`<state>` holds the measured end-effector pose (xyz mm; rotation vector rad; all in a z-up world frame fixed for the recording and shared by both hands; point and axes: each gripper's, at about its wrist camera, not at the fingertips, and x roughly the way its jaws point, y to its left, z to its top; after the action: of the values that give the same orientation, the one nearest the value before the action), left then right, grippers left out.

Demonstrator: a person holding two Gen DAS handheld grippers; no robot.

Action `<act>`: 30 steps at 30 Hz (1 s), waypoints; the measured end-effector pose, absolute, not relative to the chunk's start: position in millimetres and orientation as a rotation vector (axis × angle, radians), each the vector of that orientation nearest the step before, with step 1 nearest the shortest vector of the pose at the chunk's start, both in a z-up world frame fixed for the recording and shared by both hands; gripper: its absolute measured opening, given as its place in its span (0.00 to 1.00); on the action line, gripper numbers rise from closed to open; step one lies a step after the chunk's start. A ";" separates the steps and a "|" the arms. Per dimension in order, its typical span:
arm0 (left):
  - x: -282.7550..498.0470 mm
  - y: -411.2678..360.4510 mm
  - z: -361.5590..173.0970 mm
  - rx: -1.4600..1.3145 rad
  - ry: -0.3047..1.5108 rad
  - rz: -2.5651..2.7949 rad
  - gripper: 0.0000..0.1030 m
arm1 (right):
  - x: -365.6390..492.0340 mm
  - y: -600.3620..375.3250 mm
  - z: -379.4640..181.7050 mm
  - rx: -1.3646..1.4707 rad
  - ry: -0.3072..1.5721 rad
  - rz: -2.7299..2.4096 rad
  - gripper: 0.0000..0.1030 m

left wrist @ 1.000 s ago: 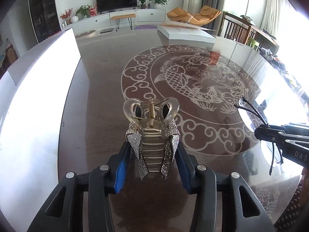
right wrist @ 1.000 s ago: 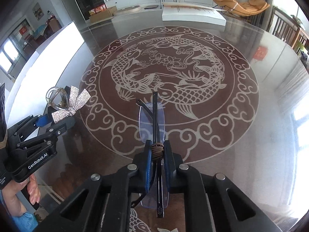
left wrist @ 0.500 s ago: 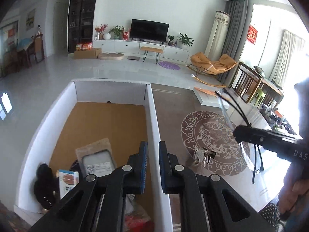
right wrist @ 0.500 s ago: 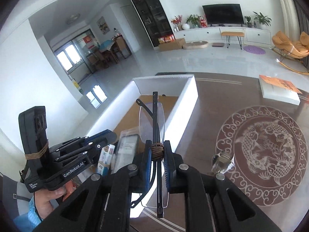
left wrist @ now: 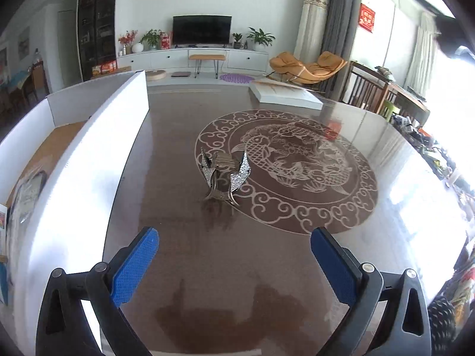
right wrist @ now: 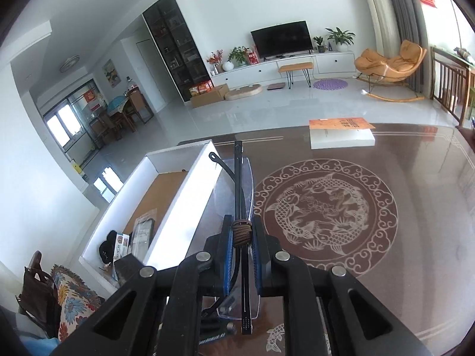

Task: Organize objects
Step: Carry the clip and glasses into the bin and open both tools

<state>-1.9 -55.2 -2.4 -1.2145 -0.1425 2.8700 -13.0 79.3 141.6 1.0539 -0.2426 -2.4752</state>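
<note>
Dropped hair clip (left wrist: 224, 175) lies on table; left hand-held gripper (left wrist: 234, 261) wide; right hand-held gripper (right wrist: 241, 256) clamps glasses (right wrist: 237, 190).

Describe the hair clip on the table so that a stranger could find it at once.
Start at the round fish emblem on the dark table. On the emblem's near left rim, beside the white box, stands the hair clip. Its silver sequin bow marks it.

left tool (left wrist: 234, 262) spread wide, right tool (right wrist: 241, 249) clamped
</note>
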 end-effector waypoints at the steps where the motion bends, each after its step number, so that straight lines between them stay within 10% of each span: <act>1: -16.6 -54.6 -13.6 -1.231 -0.146 2.885 1.00 | -10.8 86.1 137.8 1.069 -0.256 -2.478 0.12; 6: -96.7 -55.9 -45.6 -1.361 -0.208 2.846 0.98 | -5.2 106.2 118.8 1.117 -0.318 -2.476 0.12; 8: -106.2 -55.6 -43.0 -1.315 -0.240 2.827 0.51 | -5.5 108.9 114.8 1.125 -0.333 -2.477 0.12; 21: -0.7 -184.0 100.6 -1.127 -0.402 2.909 0.50 | -30.8 9.7 114.8 1.150 -0.257 -2.265 0.12; 30: 24.7 -324.4 54.8 -1.654 -0.330 3.054 0.52 | -48.8 -199.2 83.1 1.225 -0.032 -1.946 0.14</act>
<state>24.7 -324.4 54.8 -1.6541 -0.3304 3.0541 -48.8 -199.2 83.1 1.2250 -0.0316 -1.9463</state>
